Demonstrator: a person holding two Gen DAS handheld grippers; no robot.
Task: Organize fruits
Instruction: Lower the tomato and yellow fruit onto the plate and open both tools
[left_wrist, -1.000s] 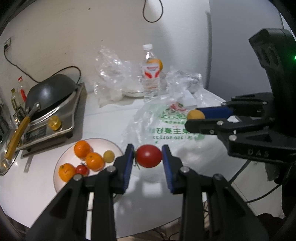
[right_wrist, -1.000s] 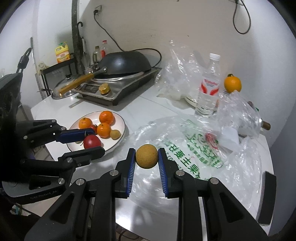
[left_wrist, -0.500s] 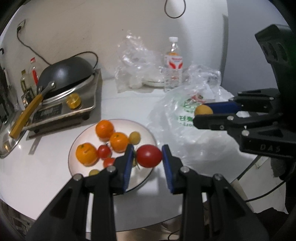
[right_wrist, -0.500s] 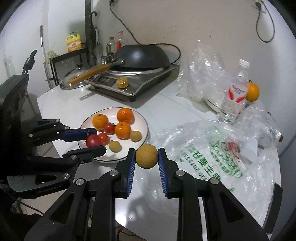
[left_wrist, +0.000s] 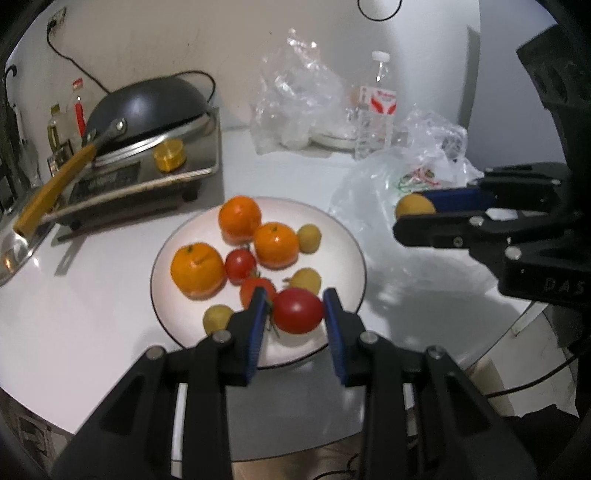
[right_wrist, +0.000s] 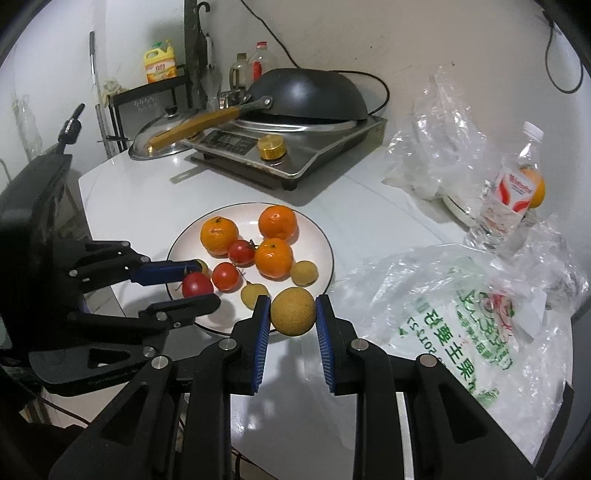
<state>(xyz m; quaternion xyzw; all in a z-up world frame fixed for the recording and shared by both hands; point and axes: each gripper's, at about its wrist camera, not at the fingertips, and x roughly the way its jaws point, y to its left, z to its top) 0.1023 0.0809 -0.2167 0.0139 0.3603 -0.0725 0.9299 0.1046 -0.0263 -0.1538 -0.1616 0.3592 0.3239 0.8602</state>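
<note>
Red tomato (left_wrist: 297, 311) clamped between the left gripper (left_wrist: 295, 317) pads over the near rim of the white plate (left_wrist: 343, 236), speckled tan fruit (right_wrist: 293, 311), possibly a longan, pinched in the right gripper (right_wrist: 291, 317) just off the plate's edge, oranges (right_wrist: 277, 222) and small tomatoes piled on the plate.

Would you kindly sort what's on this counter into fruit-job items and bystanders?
Job: red tomato in left tool; tan round fruit in right tool; plate; oranges.
Bystanders: wok; cooktop; water bottle; printed plastic bag.
</note>
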